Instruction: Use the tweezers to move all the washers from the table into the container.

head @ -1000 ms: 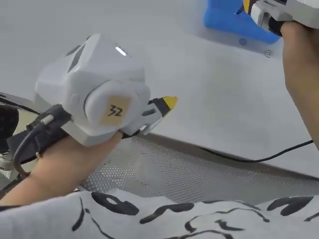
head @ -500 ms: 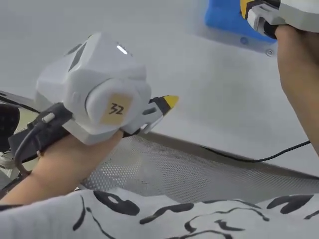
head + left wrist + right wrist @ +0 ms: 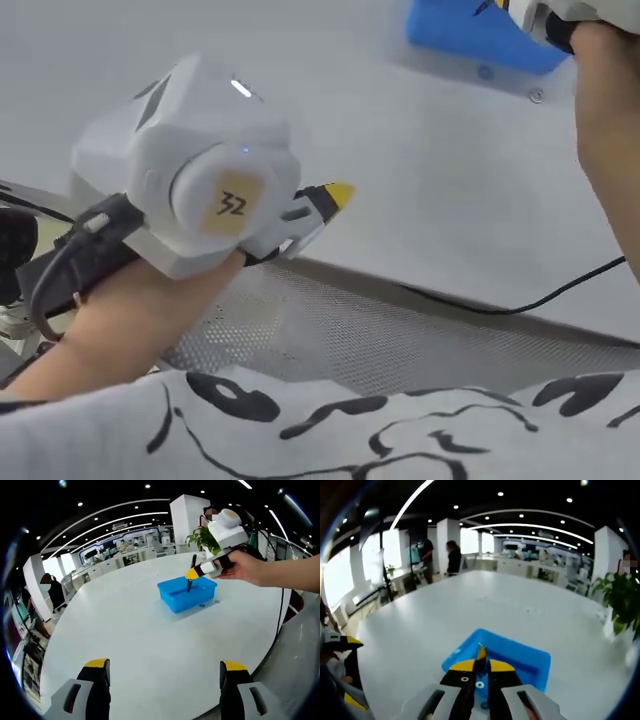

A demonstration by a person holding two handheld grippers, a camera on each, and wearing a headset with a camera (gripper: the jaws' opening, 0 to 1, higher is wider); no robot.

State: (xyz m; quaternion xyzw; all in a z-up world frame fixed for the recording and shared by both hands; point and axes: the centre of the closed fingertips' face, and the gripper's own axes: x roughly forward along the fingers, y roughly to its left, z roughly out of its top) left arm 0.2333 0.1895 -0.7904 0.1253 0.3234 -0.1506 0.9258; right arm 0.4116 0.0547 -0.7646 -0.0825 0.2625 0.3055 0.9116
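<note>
Right claw [image 3: 481, 664] above the blue rectangular tub [image 3: 522, 659], pinched tight on the thin black tweezers [image 3: 481, 652].
Left claw [image 3: 165, 665], jaws wide and empty, hangs at the smooth white table's [image 3: 130, 630] near edge, with bare tabletop ahead and perforated metal mesh [image 3: 330, 335] beneath. Its casing reads "32". A ring washer [image 3: 537, 96] lies beside the tub.

White table [image 3: 125, 630], blue container [image 3: 187, 594], washer [image 3: 537, 96] just beside it
</note>
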